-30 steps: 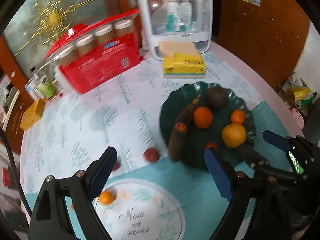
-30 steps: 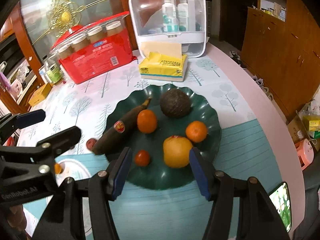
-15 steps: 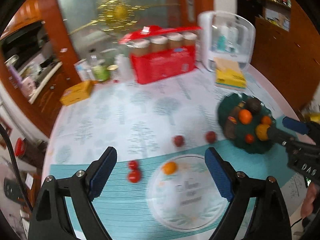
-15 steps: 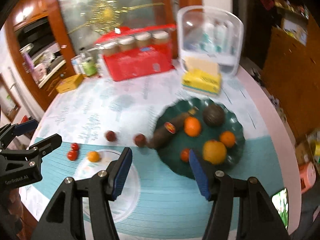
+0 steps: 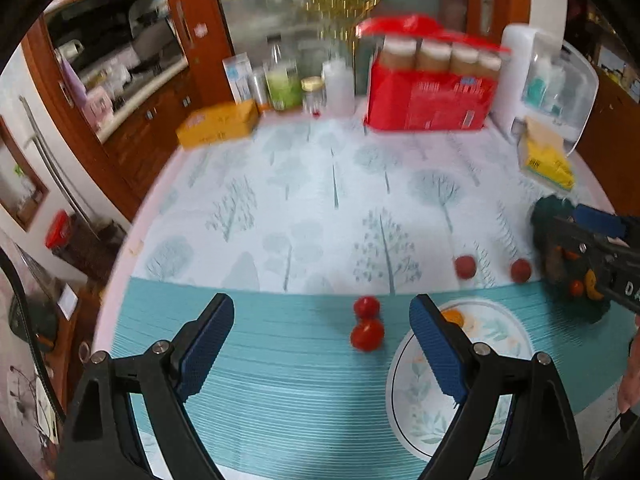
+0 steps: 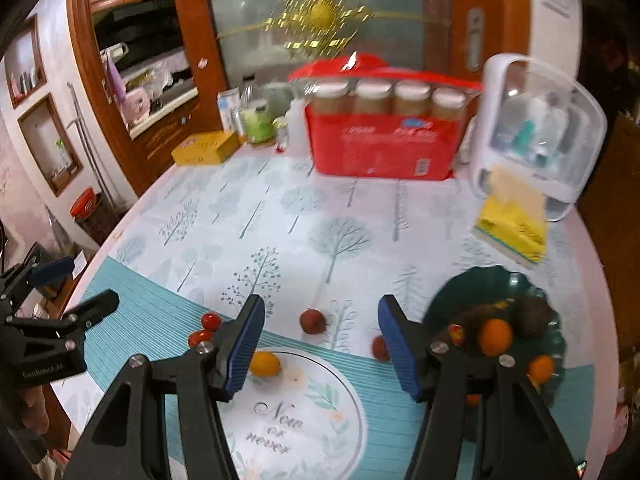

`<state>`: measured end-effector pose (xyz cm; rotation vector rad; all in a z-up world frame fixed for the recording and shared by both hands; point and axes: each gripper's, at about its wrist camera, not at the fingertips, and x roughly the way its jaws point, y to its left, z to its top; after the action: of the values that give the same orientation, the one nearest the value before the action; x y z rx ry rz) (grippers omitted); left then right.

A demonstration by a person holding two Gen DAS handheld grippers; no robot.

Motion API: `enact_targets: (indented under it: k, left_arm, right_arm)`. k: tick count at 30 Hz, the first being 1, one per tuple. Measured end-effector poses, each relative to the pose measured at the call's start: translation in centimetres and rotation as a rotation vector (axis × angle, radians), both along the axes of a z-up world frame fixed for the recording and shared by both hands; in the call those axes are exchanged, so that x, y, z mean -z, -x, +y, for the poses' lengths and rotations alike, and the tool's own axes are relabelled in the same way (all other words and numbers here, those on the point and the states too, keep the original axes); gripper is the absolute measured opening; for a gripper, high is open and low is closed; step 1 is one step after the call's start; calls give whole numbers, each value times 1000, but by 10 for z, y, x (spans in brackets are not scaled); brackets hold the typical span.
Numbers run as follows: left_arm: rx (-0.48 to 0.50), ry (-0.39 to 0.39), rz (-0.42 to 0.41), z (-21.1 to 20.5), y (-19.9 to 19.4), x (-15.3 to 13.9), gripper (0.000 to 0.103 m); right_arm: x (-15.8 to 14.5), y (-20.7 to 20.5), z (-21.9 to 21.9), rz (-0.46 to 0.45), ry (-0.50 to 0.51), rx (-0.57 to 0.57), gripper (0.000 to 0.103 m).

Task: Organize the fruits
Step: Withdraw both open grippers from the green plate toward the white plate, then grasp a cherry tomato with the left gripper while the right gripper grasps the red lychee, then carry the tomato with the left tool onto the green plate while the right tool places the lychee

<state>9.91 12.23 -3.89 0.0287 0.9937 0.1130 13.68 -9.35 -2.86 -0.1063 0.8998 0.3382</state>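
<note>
left gripper (image 5: 322, 334) wide open, empty | right gripper (image 6: 320, 334) likewise | two tomatoes (image 5: 367, 323) (blurred, seemingly touching) at 12 o'clock

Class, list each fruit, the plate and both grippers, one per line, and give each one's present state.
left gripper: open, empty
right gripper: open, empty
green plate: loaded with fruit
two cherry tomatoes: loose on table, touching
small orange: loose on table
two dark red fruits: loose, apart

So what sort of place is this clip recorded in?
Most likely a home dining area beside a kitchen: a round table under a tree-print tablecloth, wooden cabinets with a countertop behind it, and a dark green scalloped plate of fruit beside a yellow tissue pack.
</note>
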Motion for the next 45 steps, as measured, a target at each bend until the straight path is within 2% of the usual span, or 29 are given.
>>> enact_targets:
  k: [8,17,22,29,37,41,45]
  left_arm:
    - [26,87,172,-7,-26,84,84]
    - [26,166,213,-9,-37,126,65]
    - [6,194,198,-3,-38,132,57]
    - [18,222,190,-8,-40,138,34]
    - [14,189,163,-15,-32,136,32]
    - [20,178,142,-16,-25,121,31]
    - [36,173,106,-22,-15,96,31]
  right_arm:
    - [69,-39,9,155,-23,16,59]
    - [120,-60,16,240,-28,19,58]
    - [136,-61,23,257,5,0,50]
    - [145,-58,25,251,45,-8,33]
    - [146,-52,24,235,52,3,29]
    - [143,-48,22,243,44,4,29]
    - [123,-36,18,213,17,2,28]
